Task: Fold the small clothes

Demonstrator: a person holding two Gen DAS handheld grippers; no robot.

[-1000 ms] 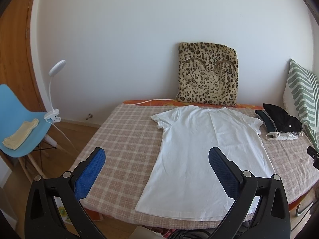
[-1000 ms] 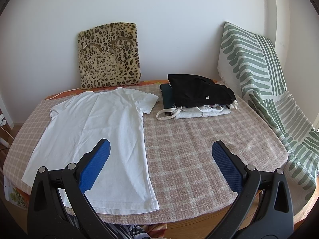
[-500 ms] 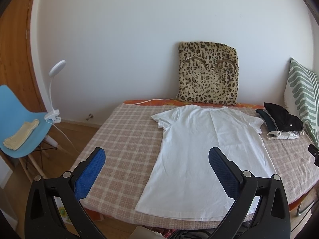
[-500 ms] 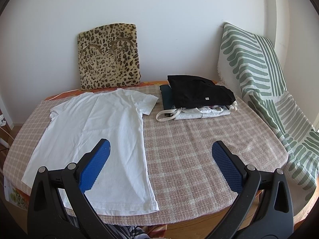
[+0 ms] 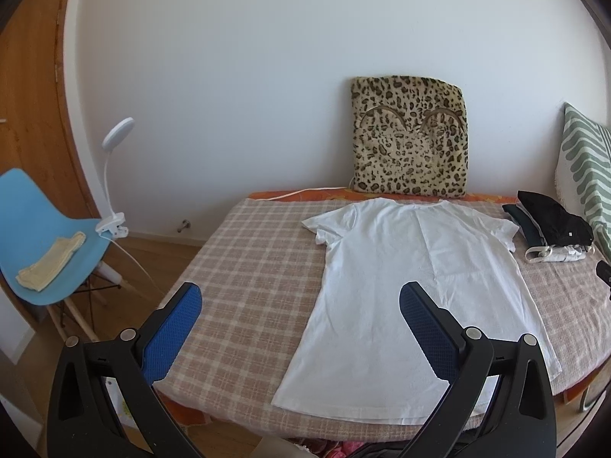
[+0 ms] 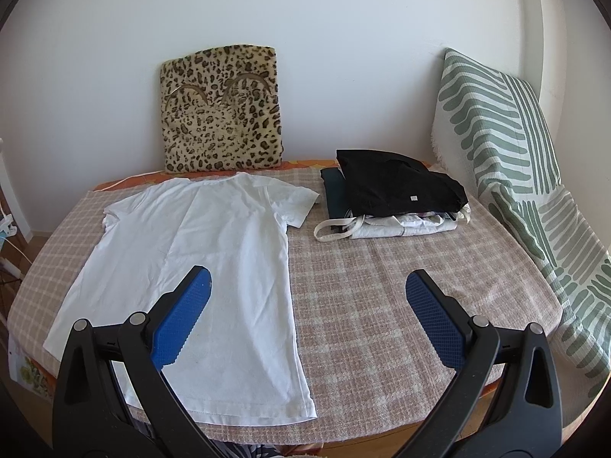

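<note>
A white T-shirt point(image 5: 412, 286) point(image 6: 198, 267) lies spread flat on the plaid-covered bed point(image 5: 248, 267) point(image 6: 382, 305), collar toward the wall, hem near the front edge. My left gripper point(image 5: 301, 328) hangs open above the bed's front edge, over the shirt's left side and the bare plaid. My right gripper point(image 6: 307, 316) is open too, over the shirt's right edge and the plaid beside it. Neither holds anything. The tip of the right gripper point(image 5: 604, 273) shows at the far right of the left wrist view.
A pile of folded dark and white clothes point(image 6: 393, 198) point(image 5: 550, 229) sits at the back right of the bed. A leopard cushion point(image 5: 410, 137) point(image 6: 221, 110) leans on the wall, a striped green pillow point(image 6: 515, 160) stands on the right. A blue chair point(image 5: 42, 229) with a clip lamp point(image 5: 114, 175) stands left.
Both grippers have drifted slightly; the views shift a little lower and closer to the bed. The shirt has not moved.
</note>
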